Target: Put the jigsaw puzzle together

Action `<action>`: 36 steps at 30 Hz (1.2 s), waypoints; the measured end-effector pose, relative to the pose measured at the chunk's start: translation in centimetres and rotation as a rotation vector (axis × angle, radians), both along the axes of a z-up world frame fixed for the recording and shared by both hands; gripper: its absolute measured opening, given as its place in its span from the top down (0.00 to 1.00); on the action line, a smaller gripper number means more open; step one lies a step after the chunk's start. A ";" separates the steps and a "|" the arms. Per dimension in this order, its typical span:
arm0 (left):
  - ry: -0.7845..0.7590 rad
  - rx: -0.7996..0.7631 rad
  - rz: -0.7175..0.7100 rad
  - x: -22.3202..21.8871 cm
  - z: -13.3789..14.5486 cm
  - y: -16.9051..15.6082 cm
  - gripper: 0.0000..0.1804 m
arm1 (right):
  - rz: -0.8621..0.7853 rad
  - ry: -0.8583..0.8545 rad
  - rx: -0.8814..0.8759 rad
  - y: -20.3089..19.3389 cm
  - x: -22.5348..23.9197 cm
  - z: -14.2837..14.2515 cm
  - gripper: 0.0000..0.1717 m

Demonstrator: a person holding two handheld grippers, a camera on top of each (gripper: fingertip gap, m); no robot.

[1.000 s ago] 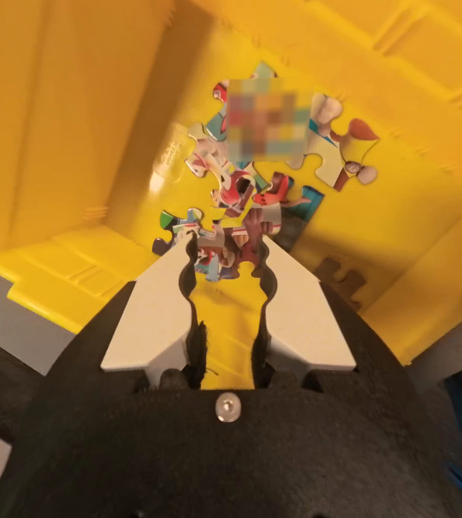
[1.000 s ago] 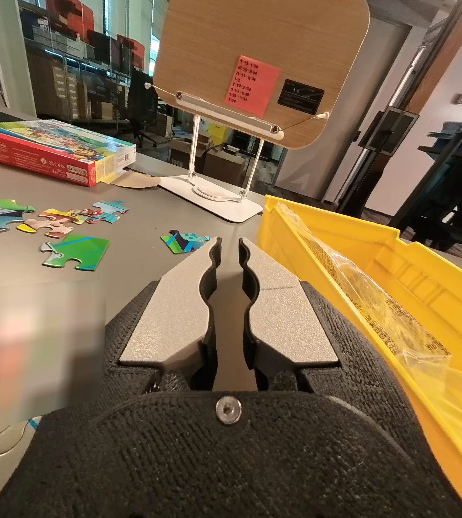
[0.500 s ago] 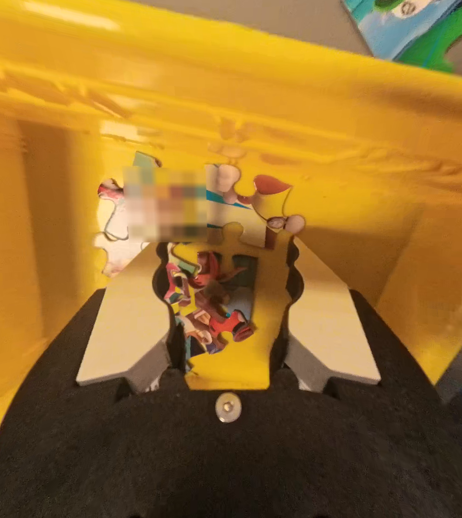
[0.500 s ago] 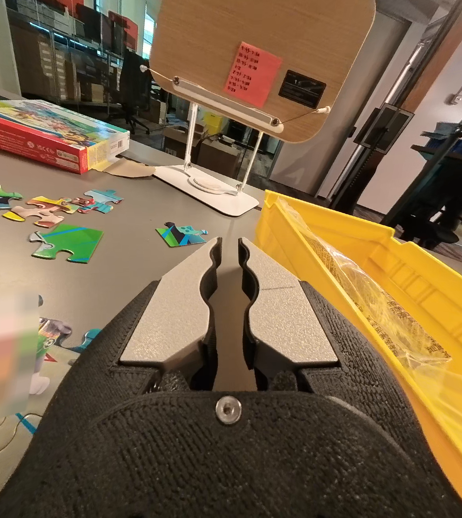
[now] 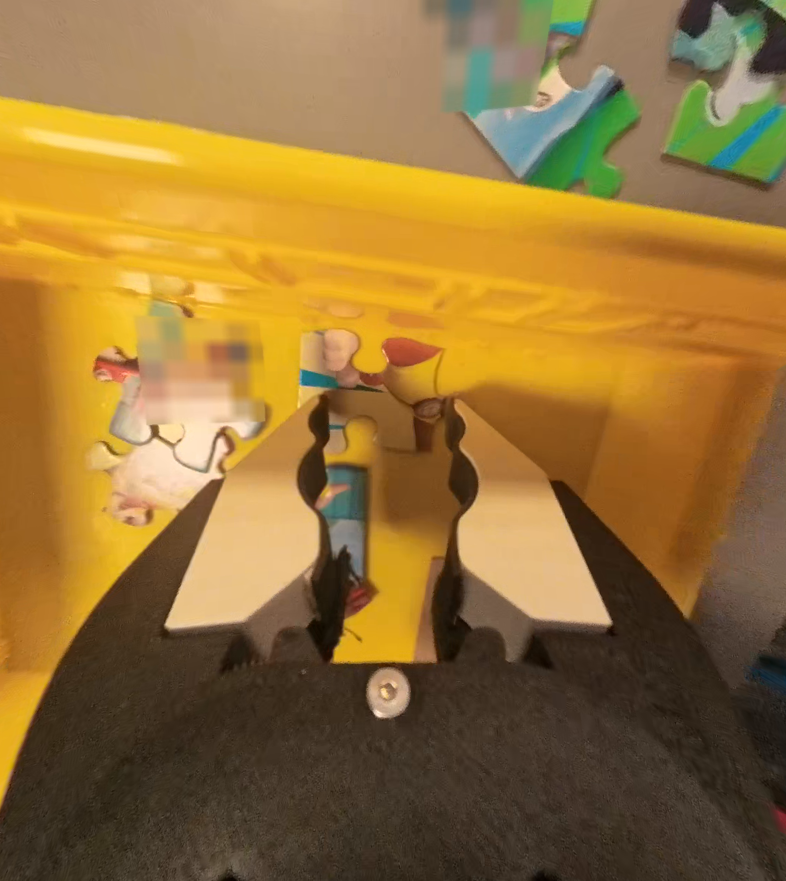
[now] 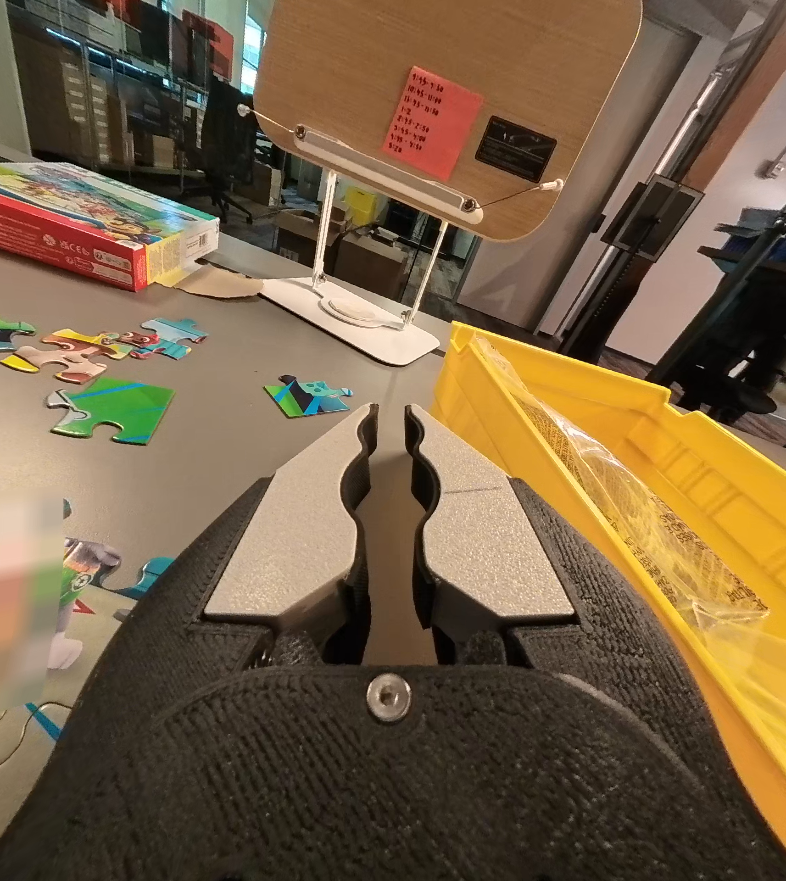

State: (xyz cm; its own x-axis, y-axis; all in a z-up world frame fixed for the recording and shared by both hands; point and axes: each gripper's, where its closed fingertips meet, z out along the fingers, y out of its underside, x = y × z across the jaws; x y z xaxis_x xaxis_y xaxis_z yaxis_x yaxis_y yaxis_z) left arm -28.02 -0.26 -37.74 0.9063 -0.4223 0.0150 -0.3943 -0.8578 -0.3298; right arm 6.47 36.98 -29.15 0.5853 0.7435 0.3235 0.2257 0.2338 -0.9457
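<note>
The left gripper (image 5: pixel 383 410) points down into a yellow plastic bin (image 5: pixel 286 229), its pale fingers spread apart. A puzzle piece with a yellow knob and a teal picture (image 5: pixel 350 469) stands on edge in the gap, close to the left pad; the frame is blurred, and whether either pad presses on it cannot be told. Beyond the fingertips, more printed cardboard puzzle pieces (image 5: pixel 367 367) lie flat on the bin floor, with a pale cluster (image 5: pixel 167 457) off to the left. Over the bin's far rim this view alone shows two green-and-blue puzzle pieces (image 5: pixel 734 128) on the grey table (image 5: pixel 190 47).

The right wrist view shows none of the bin's floor. Instead it shows the right gripper (image 6: pixel 390 412) low over the grey table, its grey fingers nearly pressed together with only a narrow slit between them and nothing in it. The yellow bin's side wall (image 6: pixel 476 419) stands just to its right, and a crumpled clear plastic bag (image 6: pixel 596 481) lies along the inside. Nearest the fingertips, ahead and left, lies a teal, blue and green puzzle piece (image 6: pixel 307 395). Farther left are a green piece (image 6: pixel 114 410) and a small joined group (image 6: pixel 105 345). Behind them are a red puzzle box (image 6: pixel 71 224) and a wooden board on a white stand (image 6: pixel 438 109) bearing a pink sticky note (image 6: pixel 431 124).
</note>
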 end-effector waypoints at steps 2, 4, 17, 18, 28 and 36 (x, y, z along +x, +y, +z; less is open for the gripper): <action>-0.043 -0.031 -0.039 1.5 0.2 -1.3 0.75 | 0.000 0.004 -0.001 0.0 0.0 0.0 0.95; -0.121 -0.037 -0.016 2.3 0.5 -2.0 0.64 | -0.001 0.009 -0.004 0.0 0.1 0.1 0.95; 0.048 -0.123 0.390 -11.9 3.3 -1.5 0.68 | 0.007 -0.013 0.015 -0.2 -0.2 -0.1 0.95; 0.067 -0.164 0.388 -12.4 2.8 -1.7 0.69 | 0.007 -0.012 0.015 -0.2 -0.1 -0.1 0.95; 0.161 -0.493 0.304 -13.3 0.6 -5.3 0.58 | 0.008 0.003 0.004 -0.1 -0.1 0.0 0.95; 0.180 -0.558 0.145 -11.9 0.1 -6.8 0.68 | 0.008 0.016 0.002 -0.1 0.1 0.2 0.95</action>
